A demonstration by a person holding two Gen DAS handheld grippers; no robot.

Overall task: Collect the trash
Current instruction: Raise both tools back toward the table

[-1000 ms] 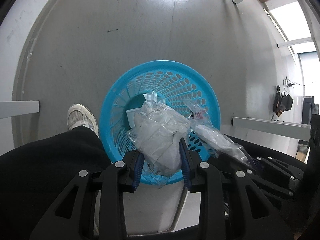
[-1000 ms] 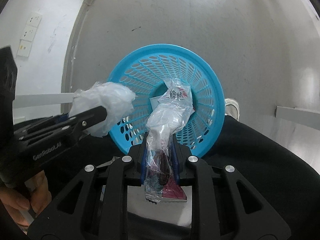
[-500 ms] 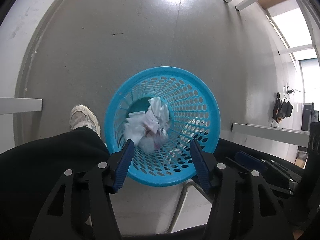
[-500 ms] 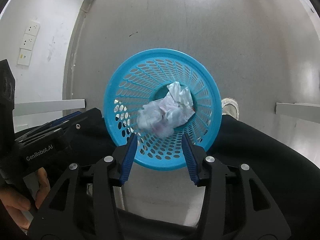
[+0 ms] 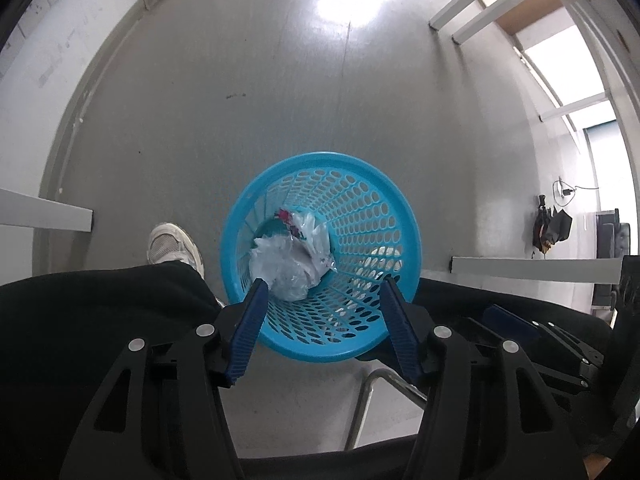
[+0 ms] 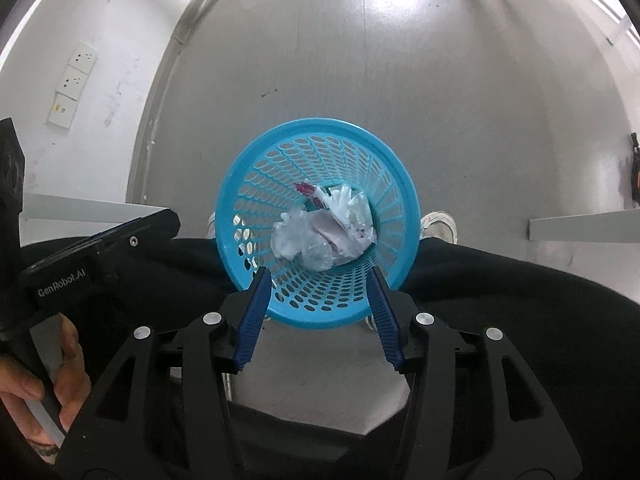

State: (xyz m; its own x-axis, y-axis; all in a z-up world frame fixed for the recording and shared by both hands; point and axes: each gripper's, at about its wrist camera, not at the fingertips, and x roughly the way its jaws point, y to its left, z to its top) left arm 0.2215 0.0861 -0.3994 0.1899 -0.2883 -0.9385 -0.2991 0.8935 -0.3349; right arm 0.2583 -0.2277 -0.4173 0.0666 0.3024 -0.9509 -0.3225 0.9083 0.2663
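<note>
A blue perforated basket (image 5: 360, 216) (image 6: 320, 156) stands on the grey floor, straight below both grippers. Crumpled clear plastic bags and a wrapper with red print (image 5: 290, 260) (image 6: 324, 236) lie at its bottom. My left gripper (image 5: 324, 283) hangs open above the near rim, nothing between its blue pads. My right gripper (image 6: 319, 272) is above the near rim too; its jaws are opening and hold nothing. Each tool shows at the edge of the other's view.
A person's dark trouser legs flank the basket, with a white shoe (image 5: 172, 244) (image 6: 438, 224) on each side. A hand (image 6: 40, 392) grips the left tool's handle. White table rails (image 5: 532, 268) jut in at both sides. A metal chair frame (image 5: 372, 396) lies under me.
Both grippers opened and let go of their plastic trash, which dropped to the bottom of the basket. Both then rose, so the basket looks smaller and farther away.
</note>
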